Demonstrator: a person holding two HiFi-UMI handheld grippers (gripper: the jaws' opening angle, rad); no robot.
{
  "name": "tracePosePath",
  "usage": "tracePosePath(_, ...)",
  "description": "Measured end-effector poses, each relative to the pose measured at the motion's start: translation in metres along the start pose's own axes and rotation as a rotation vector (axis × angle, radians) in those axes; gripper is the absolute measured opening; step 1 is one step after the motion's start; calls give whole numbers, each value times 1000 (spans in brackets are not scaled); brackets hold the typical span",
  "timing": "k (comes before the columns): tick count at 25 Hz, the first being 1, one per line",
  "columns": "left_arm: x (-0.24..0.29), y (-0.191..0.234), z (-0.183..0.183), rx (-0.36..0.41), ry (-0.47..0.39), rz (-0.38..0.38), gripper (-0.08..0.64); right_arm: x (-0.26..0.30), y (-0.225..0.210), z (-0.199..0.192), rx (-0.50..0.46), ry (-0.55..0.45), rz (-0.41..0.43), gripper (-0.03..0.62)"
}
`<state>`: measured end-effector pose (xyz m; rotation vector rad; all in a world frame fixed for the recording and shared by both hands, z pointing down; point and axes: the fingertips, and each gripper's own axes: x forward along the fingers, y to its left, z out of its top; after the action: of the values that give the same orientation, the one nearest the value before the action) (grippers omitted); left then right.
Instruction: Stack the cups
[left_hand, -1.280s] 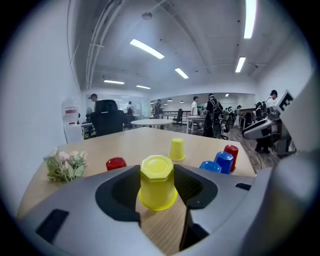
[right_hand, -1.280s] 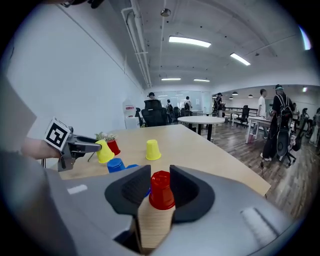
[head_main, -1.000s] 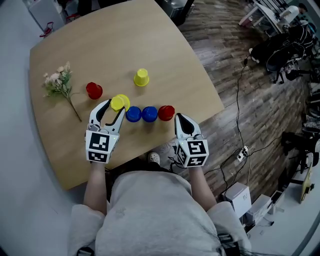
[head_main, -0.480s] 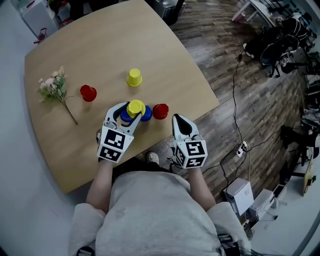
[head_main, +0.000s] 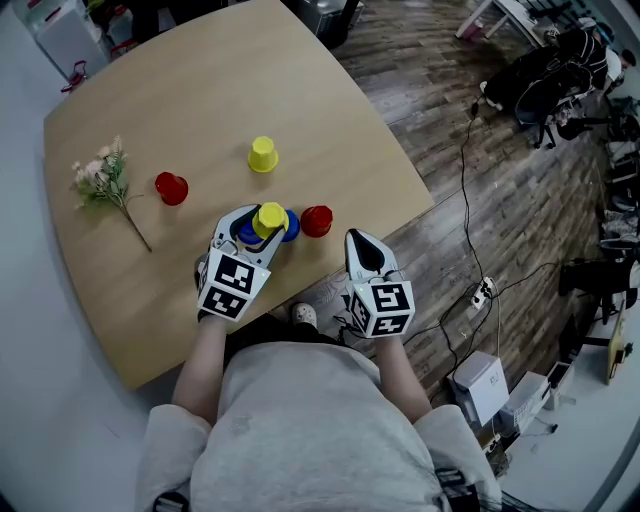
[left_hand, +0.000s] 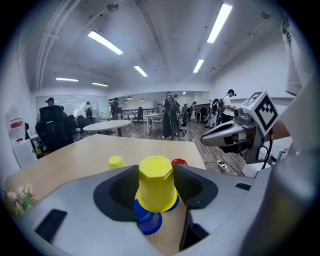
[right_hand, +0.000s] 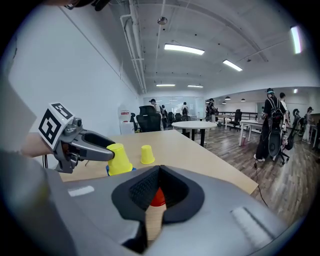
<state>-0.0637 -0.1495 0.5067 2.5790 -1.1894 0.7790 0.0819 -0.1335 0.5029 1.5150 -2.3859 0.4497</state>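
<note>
My left gripper (head_main: 260, 224) is shut on an upside-down yellow cup (head_main: 270, 217), which hangs just above two blue cups (head_main: 291, 227) near the table's front edge. In the left gripper view the yellow cup (left_hand: 156, 182) fills the gap between the jaws, with a blue cup (left_hand: 148, 222) showing under it. A red cup (head_main: 316, 220) stands right of the blue ones. My right gripper (head_main: 360, 243) is shut with nothing in it, just off the table's edge and pointing at that red cup (right_hand: 157, 197). A second yellow cup (head_main: 262, 154) and another red cup (head_main: 171, 188) stand farther back.
A sprig of dried flowers (head_main: 104, 176) lies at the left of the wooden table (head_main: 200, 90). Beyond the table's right edge is wood floor with cables (head_main: 470, 150), bags and boxes. People, tables and chairs fill the office behind.
My left gripper has carried the yellow cup rightward, from left of the blue cups to just above them. The right gripper has stayed where it was.
</note>
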Motion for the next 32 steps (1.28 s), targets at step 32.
tracePosePath(32,-62,224,-107,-294,31,519,258,1,8,14,2,5,-85,12)
